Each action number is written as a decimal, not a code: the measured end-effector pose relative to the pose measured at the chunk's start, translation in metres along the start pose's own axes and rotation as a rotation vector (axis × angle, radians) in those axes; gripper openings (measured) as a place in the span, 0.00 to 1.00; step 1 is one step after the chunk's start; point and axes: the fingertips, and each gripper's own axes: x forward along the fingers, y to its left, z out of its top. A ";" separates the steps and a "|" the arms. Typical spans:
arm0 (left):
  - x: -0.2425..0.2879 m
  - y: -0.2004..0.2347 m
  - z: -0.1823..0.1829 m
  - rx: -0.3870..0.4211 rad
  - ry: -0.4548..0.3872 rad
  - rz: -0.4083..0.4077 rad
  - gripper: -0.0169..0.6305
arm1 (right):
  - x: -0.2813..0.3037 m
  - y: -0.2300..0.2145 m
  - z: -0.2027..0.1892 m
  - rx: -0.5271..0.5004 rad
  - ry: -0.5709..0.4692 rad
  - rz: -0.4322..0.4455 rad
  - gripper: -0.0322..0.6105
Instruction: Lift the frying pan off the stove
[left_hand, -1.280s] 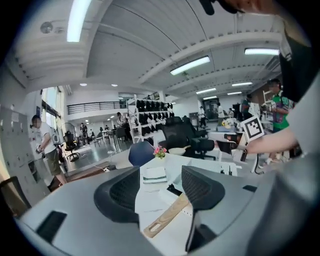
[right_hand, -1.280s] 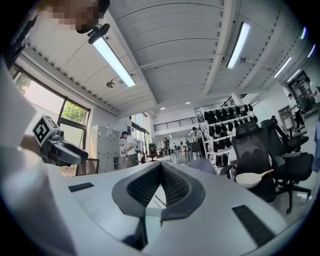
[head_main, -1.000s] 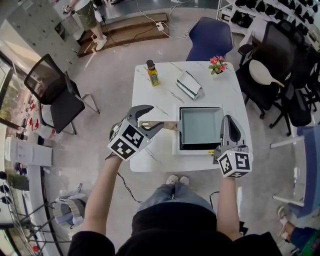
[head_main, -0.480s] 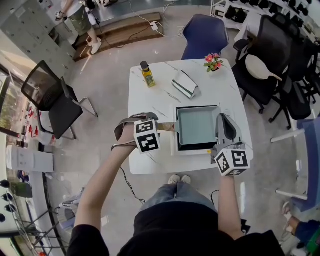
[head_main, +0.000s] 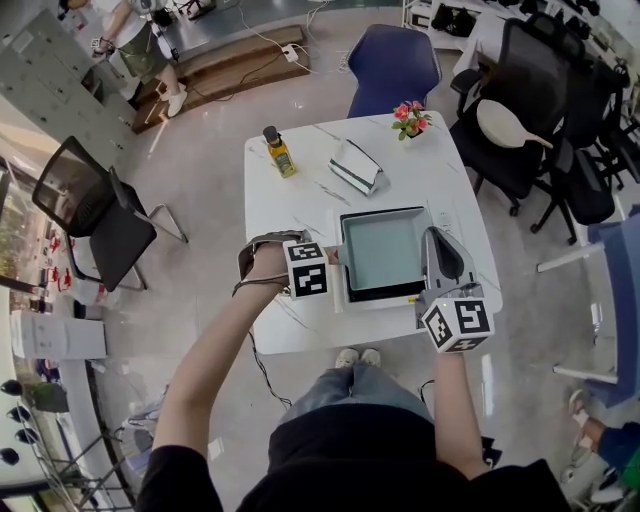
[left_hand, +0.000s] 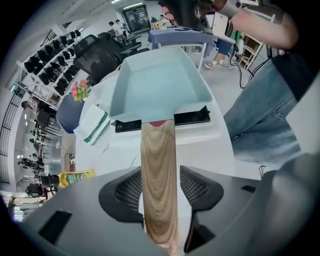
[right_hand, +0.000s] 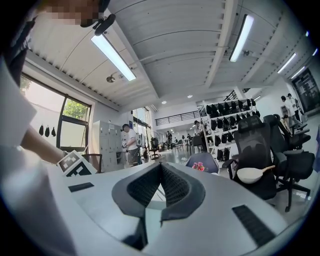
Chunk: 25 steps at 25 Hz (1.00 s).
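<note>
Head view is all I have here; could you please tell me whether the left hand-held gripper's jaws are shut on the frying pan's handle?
Observer: Yes. In the left gripper view the wooden handle runs between the jaws of the left hand-held gripper, with both pads against its sides.
Operator: Thank you. Is the pan off the stove yet?
Observer: It seems not. The frying pan appears to sit on the black stove.
Operator: And the other one, please?
Observer: The right hand-held gripper has its jaws together with nothing between them.
</note>
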 end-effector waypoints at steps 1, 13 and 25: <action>0.004 0.000 0.000 0.008 0.011 -0.008 0.39 | -0.001 -0.002 0.000 0.000 0.001 -0.003 0.05; 0.030 -0.003 -0.007 0.042 0.083 -0.073 0.16 | -0.011 -0.020 -0.003 0.001 0.005 -0.058 0.05; 0.029 0.006 -0.004 0.034 0.059 -0.017 0.05 | -0.013 -0.024 -0.006 0.002 0.009 -0.078 0.05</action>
